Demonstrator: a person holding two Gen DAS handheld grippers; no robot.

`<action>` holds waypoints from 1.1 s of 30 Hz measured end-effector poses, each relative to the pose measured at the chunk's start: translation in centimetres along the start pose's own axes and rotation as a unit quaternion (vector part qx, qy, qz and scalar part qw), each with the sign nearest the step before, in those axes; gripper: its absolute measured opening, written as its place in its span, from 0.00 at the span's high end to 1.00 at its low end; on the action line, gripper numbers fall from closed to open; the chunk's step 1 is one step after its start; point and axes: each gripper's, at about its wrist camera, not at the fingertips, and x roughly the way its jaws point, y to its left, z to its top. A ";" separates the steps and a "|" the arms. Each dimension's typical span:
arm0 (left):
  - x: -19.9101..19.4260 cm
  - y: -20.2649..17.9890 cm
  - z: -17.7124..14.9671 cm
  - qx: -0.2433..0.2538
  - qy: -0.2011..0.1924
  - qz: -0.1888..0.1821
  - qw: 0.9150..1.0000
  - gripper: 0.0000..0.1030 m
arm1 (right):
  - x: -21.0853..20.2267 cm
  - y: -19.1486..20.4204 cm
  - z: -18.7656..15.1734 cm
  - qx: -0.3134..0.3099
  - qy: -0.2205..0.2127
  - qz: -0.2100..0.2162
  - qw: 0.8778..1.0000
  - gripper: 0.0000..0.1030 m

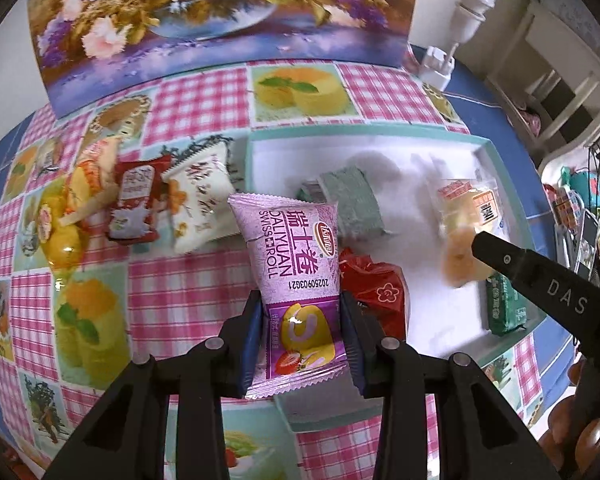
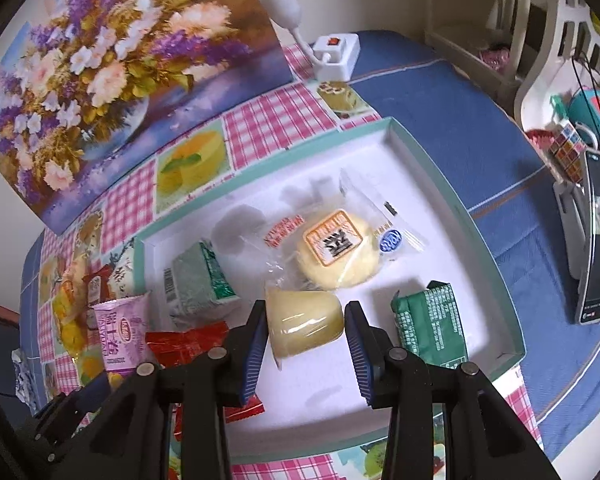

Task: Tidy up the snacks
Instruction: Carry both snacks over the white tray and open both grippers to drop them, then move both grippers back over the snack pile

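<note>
Left hand-held gripper [image 1: 302, 336]: closed on the purple Swiss roll packet [image 1: 292, 276], pads pressing both sides of its lower half; packet stands lengthwise, over the near left edge of the tray.
Right hand-held gripper [image 2: 305, 336]: clamped on a pale yellow jelly cup [image 2: 304, 322], held tilted above the near middle of the tray.
Tray [image 2: 456, 184]: shallow white box with teal rim, lying on the table [image 1: 180, 296], which wears a pink checked cloth with cake pictures.
In the tray: grey-green packet [image 2: 200, 280] at left, red wrapped sweet [image 1: 376, 292] near left, clear-wrapped round yellow cake [image 2: 334, 252] in the middle, dark green packet [image 2: 430, 326] near right.
Outside the tray: red sachet [image 1: 134, 200], white packet [image 1: 202, 196] and an orange-yellow snack [image 1: 66, 216] grouped to its left.
Far side: flower picture [image 1: 220, 12] standing upright.
</note>
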 end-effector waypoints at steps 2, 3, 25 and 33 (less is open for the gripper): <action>0.3 -0.5 -0.1 0.004 0.006 -0.007 1.000 0.62 | -0.1 -0.3 0.1 0.001 -0.001 -0.003 1.000 0.60; 0.4 -0.8 -0.1 0.007 0.007 -0.008 1.000 0.62 | -0.1 -0.4 0.1 0.000 0.000 -0.003 1.000 0.60; 0.2 -0.9 0.0 -0.006 0.005 -0.023 1.000 0.43 | 0.5 -0.4 0.1 -0.003 0.011 -0.012 1.000 0.60; -1.6 4.3 1.7 -0.080 -0.034 0.007 0.996 0.24 | 0.8 1.2 0.1 -0.044 0.010 -0.020 0.999 0.48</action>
